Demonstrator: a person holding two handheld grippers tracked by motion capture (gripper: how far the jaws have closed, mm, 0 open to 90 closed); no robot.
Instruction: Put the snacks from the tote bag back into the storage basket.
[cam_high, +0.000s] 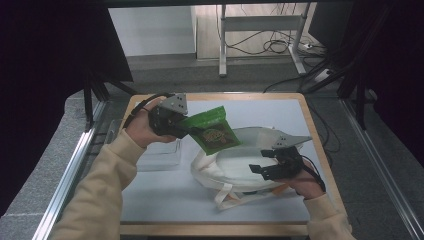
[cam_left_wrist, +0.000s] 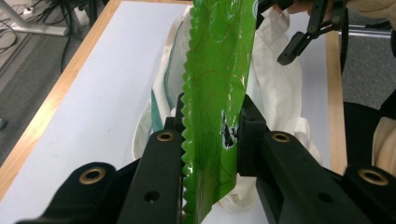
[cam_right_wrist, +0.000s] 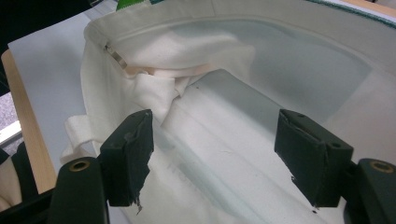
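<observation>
Jaws of the left gripper (cam_high: 186, 129) clench a green pouch (cam_high: 214, 129) above the table (cam_high: 165, 200), seen from high up; beside it the right gripper (cam_high: 265, 162) hangs released over a white bag (cam_high: 235, 165). Left gripper view: pouch (cam_left_wrist: 217, 93) pinched edgewise. Right gripper view: jaws wide over the bag's opening (cam_right_wrist: 261, 74).

Even overhead light on the table (cam_high: 165, 200), shadows soft, and the room's left and right sides are black. Glare streaks the green pouch (cam_left_wrist: 219, 79) in the left gripper view. In the right gripper view the near black jaws are slightly soft, the white bag (cam_right_wrist: 243, 140) looks washed out.
</observation>
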